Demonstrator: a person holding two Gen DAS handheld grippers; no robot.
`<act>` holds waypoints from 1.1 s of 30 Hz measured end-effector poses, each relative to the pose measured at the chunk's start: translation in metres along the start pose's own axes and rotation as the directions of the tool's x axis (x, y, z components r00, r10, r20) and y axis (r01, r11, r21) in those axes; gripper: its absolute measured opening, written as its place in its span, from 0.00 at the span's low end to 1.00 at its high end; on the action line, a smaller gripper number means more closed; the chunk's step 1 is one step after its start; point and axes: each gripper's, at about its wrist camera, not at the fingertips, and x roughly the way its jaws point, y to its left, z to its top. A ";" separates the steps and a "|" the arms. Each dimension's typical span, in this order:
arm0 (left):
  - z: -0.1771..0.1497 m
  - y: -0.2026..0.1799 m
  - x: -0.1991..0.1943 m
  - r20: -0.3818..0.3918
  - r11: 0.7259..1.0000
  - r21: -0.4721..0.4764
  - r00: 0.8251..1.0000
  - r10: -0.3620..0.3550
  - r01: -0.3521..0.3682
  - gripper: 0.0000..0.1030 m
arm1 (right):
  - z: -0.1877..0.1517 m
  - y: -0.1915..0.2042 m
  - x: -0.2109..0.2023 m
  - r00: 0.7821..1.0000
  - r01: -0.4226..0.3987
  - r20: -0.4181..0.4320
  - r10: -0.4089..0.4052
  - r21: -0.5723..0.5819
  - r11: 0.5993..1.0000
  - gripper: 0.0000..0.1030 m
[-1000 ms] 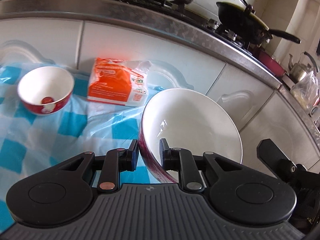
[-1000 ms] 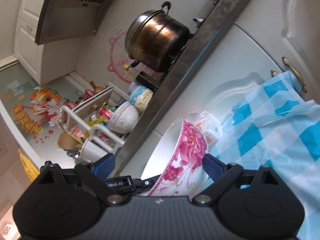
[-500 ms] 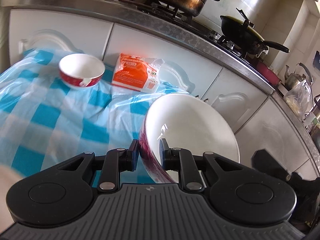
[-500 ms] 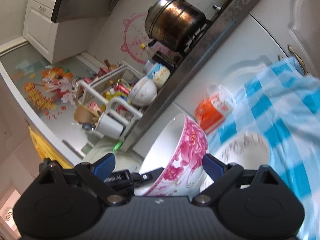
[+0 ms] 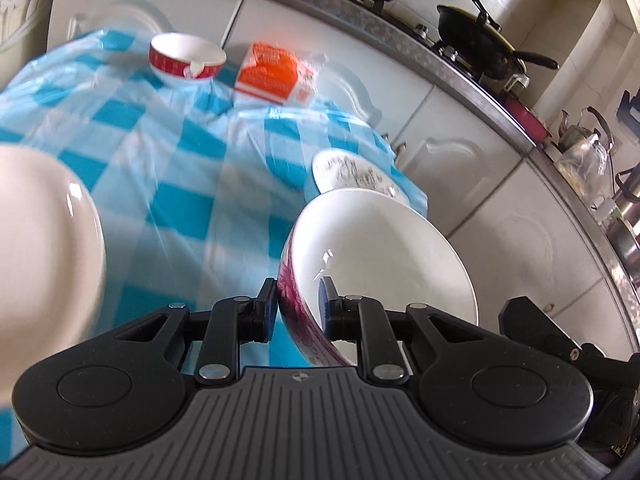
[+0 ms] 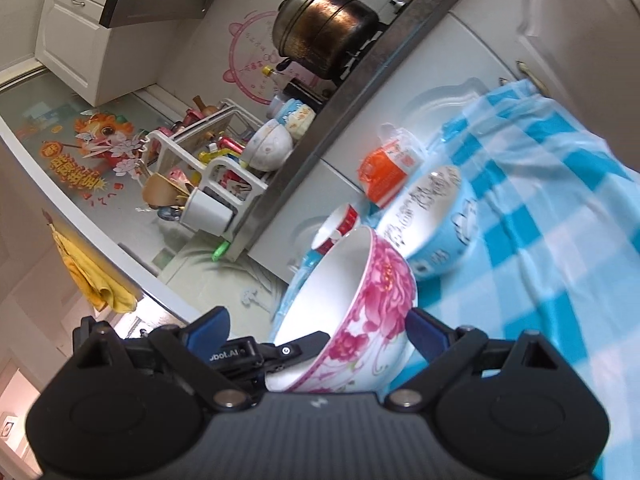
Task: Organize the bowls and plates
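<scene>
My left gripper (image 5: 297, 306) is shut on the rim of a large white bowl with pink flowers outside (image 5: 384, 256), held above the blue checked tablecloth (image 5: 188, 168). The same bowl (image 6: 360, 304) fills the gap of my right gripper (image 6: 318, 330), whose jaws stand wide open on either side of it. A small red-rimmed bowl (image 5: 187, 58) sits at the far side; it also shows in the right wrist view (image 6: 340, 226). A blue bowl with writing inside (image 5: 352, 174) sits near the table's right edge, and in the right wrist view (image 6: 434, 220). A white plate or bowl (image 5: 44, 240) is close at left.
An orange and white packet (image 5: 274, 74) lies by the small bowl, against white cabinet doors (image 5: 480, 184). The steel counter above (image 5: 460, 68) carries a big pot (image 6: 324, 32) and a black pan (image 5: 480, 40). A dish rack with bowls (image 6: 240, 160) stands on the counter.
Both grippers have pulled back and up from the table with the flowered bowl. More of the tablecloth, the blue bowl and the white dish at left have come into view.
</scene>
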 end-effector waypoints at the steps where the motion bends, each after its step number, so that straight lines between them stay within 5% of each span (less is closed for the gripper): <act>1: -0.004 -0.002 0.000 -0.005 1.000 0.004 1.000 0.002 -0.002 0.18 | -0.003 -0.001 -0.004 1.000 0.012 -0.002 -0.012 0.002 1.000 0.92; 19: -0.041 -0.005 0.013 -0.067 1.000 -0.001 0.998 0.001 -0.001 0.18 | -0.025 -0.018 -0.025 0.993 0.116 -0.020 -0.115 0.012 0.993 0.92; 33: -0.046 0.000 0.012 -0.036 0.999 0.001 0.999 -0.034 0.034 0.23 | -0.030 -0.017 -0.026 0.988 0.149 -0.024 -0.150 -0.051 0.988 0.96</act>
